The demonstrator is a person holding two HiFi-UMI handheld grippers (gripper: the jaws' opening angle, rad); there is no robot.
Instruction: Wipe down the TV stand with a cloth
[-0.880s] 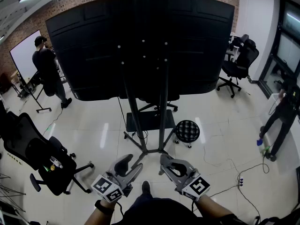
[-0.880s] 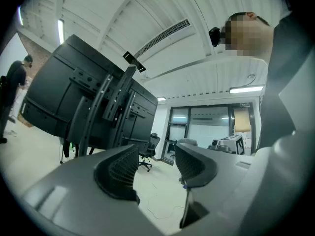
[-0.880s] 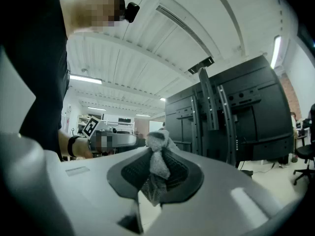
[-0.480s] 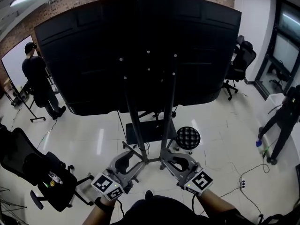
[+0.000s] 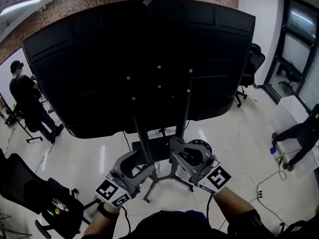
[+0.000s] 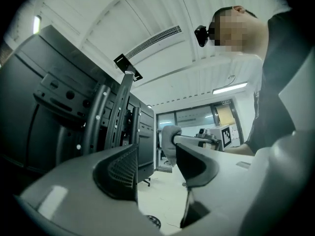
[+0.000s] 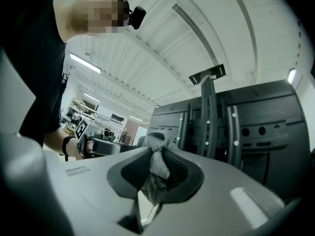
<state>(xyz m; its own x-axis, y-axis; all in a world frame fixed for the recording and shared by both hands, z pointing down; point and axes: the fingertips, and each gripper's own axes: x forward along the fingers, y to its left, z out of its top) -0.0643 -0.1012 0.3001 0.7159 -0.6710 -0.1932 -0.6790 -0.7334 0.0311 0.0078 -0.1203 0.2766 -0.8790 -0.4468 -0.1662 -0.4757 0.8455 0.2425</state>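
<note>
The TV stand's two black upright posts carry a large black TV seen from behind. My right gripper is beside the lower right post, shut on a grey cloth bunched between its jaws. My left gripper is at the foot of the left post, open, with nothing between its jaws. In the left gripper view the posts rise at left and the cloth's tip shows past my left gripper. In the right gripper view the posts stand just beyond my right gripper.
The stand's splayed legs and a dark base plate lie on the glossy white floor. A checked round stool sits behind the right gripper. An office chair is lower left. People stand far left and far right. Cables trail right.
The view has closed in on the TV and stand. Both grippers have risen and moved forward to the stand's lower posts, the right one higher than before.
</note>
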